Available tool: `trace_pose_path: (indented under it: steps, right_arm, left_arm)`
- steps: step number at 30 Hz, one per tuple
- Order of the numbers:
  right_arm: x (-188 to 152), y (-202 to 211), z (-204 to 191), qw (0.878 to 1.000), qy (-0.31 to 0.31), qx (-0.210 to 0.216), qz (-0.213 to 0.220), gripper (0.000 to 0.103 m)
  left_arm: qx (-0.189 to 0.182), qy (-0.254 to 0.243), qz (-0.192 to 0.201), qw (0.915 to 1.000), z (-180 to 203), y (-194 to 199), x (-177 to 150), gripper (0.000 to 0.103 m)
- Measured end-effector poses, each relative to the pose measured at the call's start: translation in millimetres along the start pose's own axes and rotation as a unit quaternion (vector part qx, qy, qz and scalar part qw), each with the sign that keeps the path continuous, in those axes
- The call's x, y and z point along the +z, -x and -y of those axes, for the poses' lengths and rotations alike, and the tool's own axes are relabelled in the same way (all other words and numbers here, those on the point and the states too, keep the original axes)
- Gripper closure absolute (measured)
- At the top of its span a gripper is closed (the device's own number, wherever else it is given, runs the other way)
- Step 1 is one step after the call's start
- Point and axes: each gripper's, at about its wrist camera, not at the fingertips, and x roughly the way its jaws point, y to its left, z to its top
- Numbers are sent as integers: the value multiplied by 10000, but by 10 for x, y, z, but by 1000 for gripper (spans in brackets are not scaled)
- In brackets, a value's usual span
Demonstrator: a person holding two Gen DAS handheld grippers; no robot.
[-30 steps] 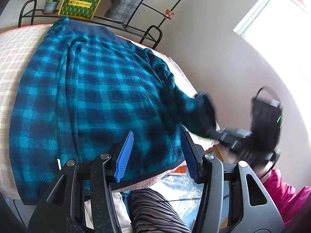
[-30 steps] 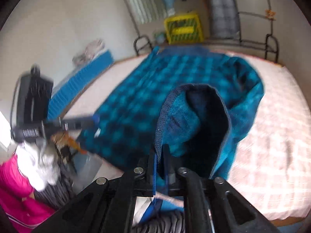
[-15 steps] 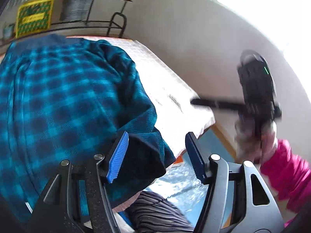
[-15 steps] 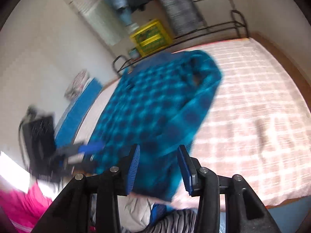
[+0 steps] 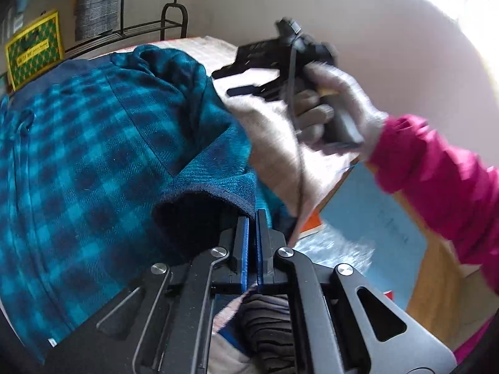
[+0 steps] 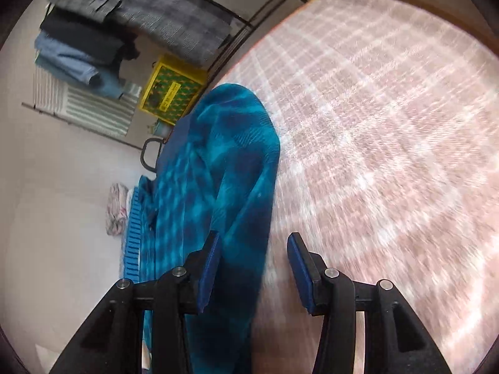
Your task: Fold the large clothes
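Note:
A blue-and-navy checked fleece jacket (image 5: 93, 140) lies spread on the pink checked bed cover (image 6: 374, 124), one sleeve folded back across its body. My left gripper (image 5: 252, 218) is shut, and the navy-edged sleeve cuff (image 5: 212, 187) runs into its fingertips. In the left wrist view a gloved hand carries my right gripper (image 5: 226, 82) above the bed's far side. In its own view the right gripper (image 6: 252, 249) has its jaws opening. The jacket's folded edge (image 6: 218, 171) lies below, passing under the left finger, and no pad presses on it.
A black metal rack with hanging clothes (image 6: 140, 9) and a yellow box (image 6: 171, 90) stand past the bed's head. A blue ribbed mat (image 6: 134, 233) lies beside the bed. The person's pink sleeve (image 5: 436, 180) crosses the right, above a light-blue sheet (image 5: 374, 227) on the floor.
The left gripper's jaws were open around the sleeve cuff and have shut on it. The right gripper let go of the sleeve, opened, rolled and swung out over the bare bed cover.

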Motion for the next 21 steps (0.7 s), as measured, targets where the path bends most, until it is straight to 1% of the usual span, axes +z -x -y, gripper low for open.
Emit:
trace_pose_path:
  steps: [1,4,5,7,10,11,12,14,15,17,19,21]
  right_arm:
    - [45,-47,19,10000,-70,23,19,56]
    - [150,-163,37,9996,-239,123,83,88]
    - [171,-175,23,9995,-276,99,102,94]
    - [200,-142,-66,9997,-143,5,180,99]
    - [226,-36,-325,9985,294,-348,303,101]
    - [232,10,-439,9964,515,-564,356,101]
    - [234,64,-578,9923,812,-824,433,101]
    - [264,119,-824,9842,1252,-1145,515,101]
    - [275,148,-968,9799,1461,-1238,562,101]
    - [279,177,-1204,9741,1769,-1280,596,101]
    - [275,148,-1449,9666,2104,-1348,566,101]
    - [244,25,-1742,9556,2544,-1409,473,101]
  left_arm:
    - [-17,36,81,10000,2,71,0,102]
    - [-59,145,243,9996,-7,226,7,102]
    - [-90,211,282,9993,-18,258,6,102]
    - [-226,367,354,9984,-49,300,3,102]
    - [-347,402,394,9978,-16,339,-23,102]
    - [-409,421,400,9975,-10,339,-26,102]
    - [-486,441,418,9970,-1,341,-27,102]
    - [-555,468,476,9962,8,349,-32,102]
    - [-606,496,499,9957,3,355,-36,102]
    - [-637,554,545,9949,-11,377,-67,102]
    - [-784,767,616,9921,-78,419,-120,102]
    - [-862,1014,666,9889,-151,447,-195,102]
